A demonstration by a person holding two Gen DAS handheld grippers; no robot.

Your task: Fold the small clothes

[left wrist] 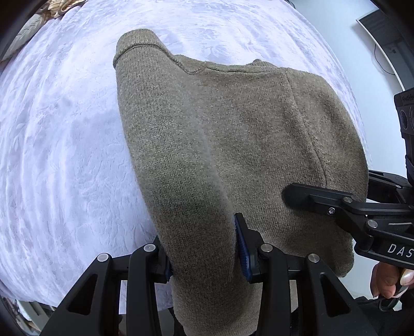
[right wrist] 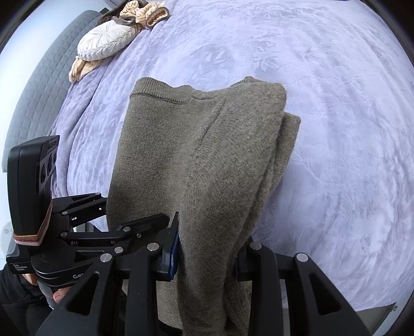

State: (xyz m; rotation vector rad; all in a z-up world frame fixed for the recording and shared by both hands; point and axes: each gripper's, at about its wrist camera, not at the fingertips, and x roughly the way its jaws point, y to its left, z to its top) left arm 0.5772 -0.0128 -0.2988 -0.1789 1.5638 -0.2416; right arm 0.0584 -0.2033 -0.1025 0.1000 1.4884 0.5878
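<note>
- Sweater (left wrist: 233, 134): olive knit, lying partly folded on the bed (left wrist: 64, 129). Its far edge rests on the cover; the near end is raised where both grippers hold it. Layers are stacked along its right side, as the right wrist view shows.
- Left gripper (left wrist: 204, 248): clenched on a bunched fold at the sweater's near left corner; blue pad visible against the knit.
- Right gripper (right wrist: 207, 256): clenched on the thick layered fold at the near right corner.
- Step in hand, as judged: carrying the near end over toward the far edge to halve the sweater. To do it well, keep both corners level and equally tensioned, lay the near hem square on the far edge, and release only once the cloth is flat. The right side is bulkier, so it may slip or skew.
- Surroundings: lilac embossed cover, with open room beyond the sweater. Pillow (right wrist: 106, 42) and a patterned cloth (right wrist: 145, 11) sit well apart at the far left by the grey headboard (right wrist: 33, 85). Nothing obstructs the fold path.
</note>
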